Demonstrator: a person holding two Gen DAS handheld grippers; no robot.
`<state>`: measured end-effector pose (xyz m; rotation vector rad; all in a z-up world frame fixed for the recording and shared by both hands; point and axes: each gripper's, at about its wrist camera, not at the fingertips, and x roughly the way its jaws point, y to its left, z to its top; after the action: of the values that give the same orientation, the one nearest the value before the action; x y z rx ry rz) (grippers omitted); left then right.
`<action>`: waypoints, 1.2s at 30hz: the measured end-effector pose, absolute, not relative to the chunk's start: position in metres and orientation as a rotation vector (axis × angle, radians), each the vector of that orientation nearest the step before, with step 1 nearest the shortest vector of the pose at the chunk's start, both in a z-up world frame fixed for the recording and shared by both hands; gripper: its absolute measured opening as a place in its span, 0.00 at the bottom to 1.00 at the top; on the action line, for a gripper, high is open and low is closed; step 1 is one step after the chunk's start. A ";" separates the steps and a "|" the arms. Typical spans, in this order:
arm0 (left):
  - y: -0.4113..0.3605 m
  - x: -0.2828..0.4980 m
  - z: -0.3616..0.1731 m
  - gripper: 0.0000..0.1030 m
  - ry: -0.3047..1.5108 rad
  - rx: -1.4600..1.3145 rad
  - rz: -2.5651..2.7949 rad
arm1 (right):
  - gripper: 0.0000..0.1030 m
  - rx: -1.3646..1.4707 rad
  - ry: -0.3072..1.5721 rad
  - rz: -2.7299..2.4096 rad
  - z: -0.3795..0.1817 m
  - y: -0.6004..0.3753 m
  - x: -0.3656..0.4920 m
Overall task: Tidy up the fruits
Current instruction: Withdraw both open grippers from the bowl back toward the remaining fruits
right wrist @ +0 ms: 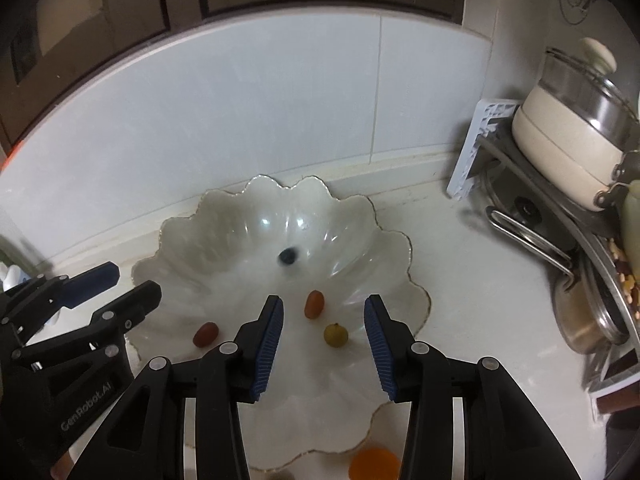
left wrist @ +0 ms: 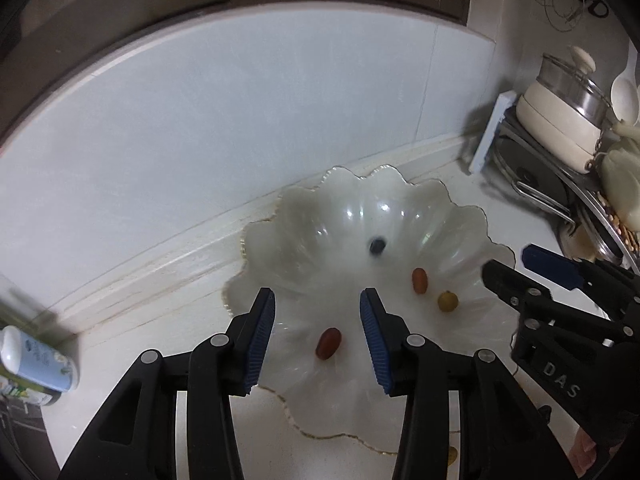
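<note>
Right wrist view: both tools, left tool (left wrist: 316, 316) and right tool (right wrist: 324, 326), hang open and empty over the scalloped bowl (right wrist: 384, 240). Four fruits lie inside it; an orange fruit (right wrist: 374, 466) waits on the bench beside the bowl's near rim. Approach that one low, straddling it squarely.

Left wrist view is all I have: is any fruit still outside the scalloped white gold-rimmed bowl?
Observer: Yes, a round orange fruit lies outside, beside the near rim of the scalloped white gold-rimmed bowl.
Operator: Is the right gripper carrying anything?
Observer: No. The right gripper is open with nothing between its pads, and it hangs over a small yellow-green fruit lying in the bowl.
</note>
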<state>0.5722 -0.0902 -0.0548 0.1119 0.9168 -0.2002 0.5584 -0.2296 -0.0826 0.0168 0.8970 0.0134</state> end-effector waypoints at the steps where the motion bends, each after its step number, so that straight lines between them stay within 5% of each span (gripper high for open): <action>1: -0.090 0.569 -0.052 0.42 0.905 0.111 -0.200 | 0.42 0.017 0.893 0.014 -0.081 -0.231 0.556; 36: -0.101 0.460 0.014 0.43 0.692 0.087 -0.250 | 0.42 0.058 0.674 -0.003 -0.018 -0.266 0.430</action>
<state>0.4596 -0.1009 0.0140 0.0865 0.6922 -0.2500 0.4298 -0.2661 -0.0175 0.0578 0.6739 -0.0027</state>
